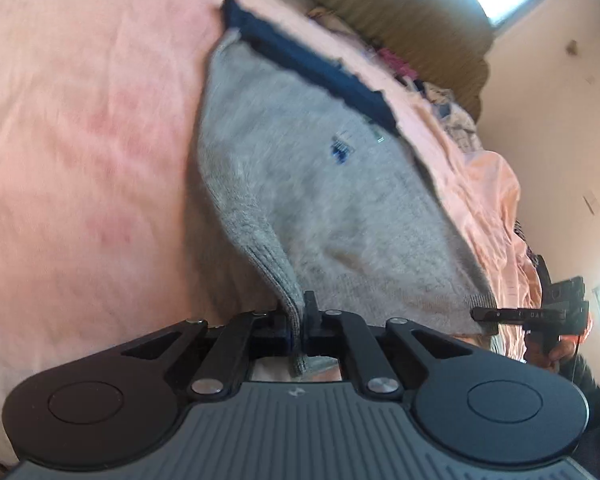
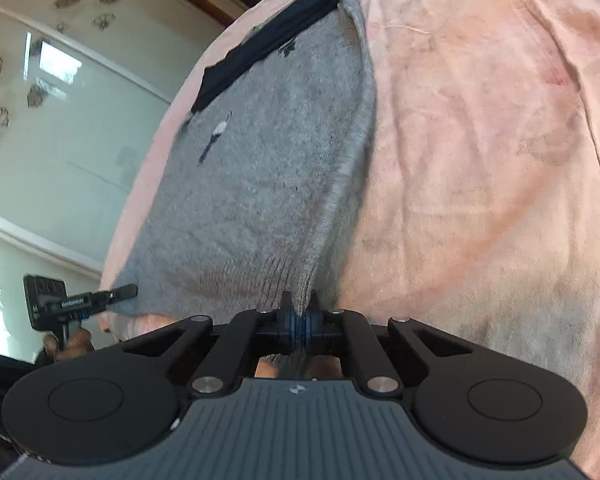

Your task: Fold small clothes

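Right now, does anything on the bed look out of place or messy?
Nothing stands out. The grey sweater lies on the pink sheet, each near corner pinched by a gripper. Only the clothes pile beyond is untidy.

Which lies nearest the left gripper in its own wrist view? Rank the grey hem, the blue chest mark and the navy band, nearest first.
1. Grey hem: clamped in the left gripper.
2. Blue chest mark: mid-garment, right of centre.
3. Navy band: far edge, on the pink sheet.
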`<state>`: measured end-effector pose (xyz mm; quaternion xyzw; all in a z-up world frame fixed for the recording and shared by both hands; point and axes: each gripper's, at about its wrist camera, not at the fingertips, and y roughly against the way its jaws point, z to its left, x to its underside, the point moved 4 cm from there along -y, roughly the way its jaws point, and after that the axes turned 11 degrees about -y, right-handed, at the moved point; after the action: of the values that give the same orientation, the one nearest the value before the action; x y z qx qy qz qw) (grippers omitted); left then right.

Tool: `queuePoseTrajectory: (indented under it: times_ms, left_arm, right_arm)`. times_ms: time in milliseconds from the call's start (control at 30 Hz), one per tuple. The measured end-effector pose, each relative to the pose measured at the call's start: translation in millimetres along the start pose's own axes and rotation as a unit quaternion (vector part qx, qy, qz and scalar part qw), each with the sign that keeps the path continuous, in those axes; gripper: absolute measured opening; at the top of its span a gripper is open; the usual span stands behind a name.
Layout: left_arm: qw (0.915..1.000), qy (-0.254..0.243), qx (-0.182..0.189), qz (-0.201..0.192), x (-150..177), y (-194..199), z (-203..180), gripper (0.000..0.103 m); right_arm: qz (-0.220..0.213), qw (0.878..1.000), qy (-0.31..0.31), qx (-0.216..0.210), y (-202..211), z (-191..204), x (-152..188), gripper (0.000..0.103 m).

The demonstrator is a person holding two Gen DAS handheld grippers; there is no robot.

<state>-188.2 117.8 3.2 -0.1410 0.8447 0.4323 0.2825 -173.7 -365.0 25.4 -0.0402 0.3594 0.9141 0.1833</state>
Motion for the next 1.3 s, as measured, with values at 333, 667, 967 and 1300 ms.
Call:
queuePoseTrajectory:
  times_ms: [333,667,967,1300]
  left_arm:
    - [0.9939,-0.096,-0.039,0.036,-1,21,13,0.007]
    - [0.9659,-0.102,-0.198,-0.132,-132,-78,-23,0.094]
    - [0.9439,-0.188,-0.266,-0.053,-123,-162,-8,0.096]
    - [0.9397,-0.191,-0.28,-0.046,-114,-143,-12,0.102]
  right_arm:
    - [-0.022,0.999,-0.011,0.047,25,-20,-1,0.012]
    - [-0.238,0.966,0.083,0.058,-29,77,-128,0.095]
    - [-0.237,0.917,0.182,0.263,-166,69,-173,0.098]
    - [-0.243,0.906,0.192,0.289,-141,56,-163,0.099]
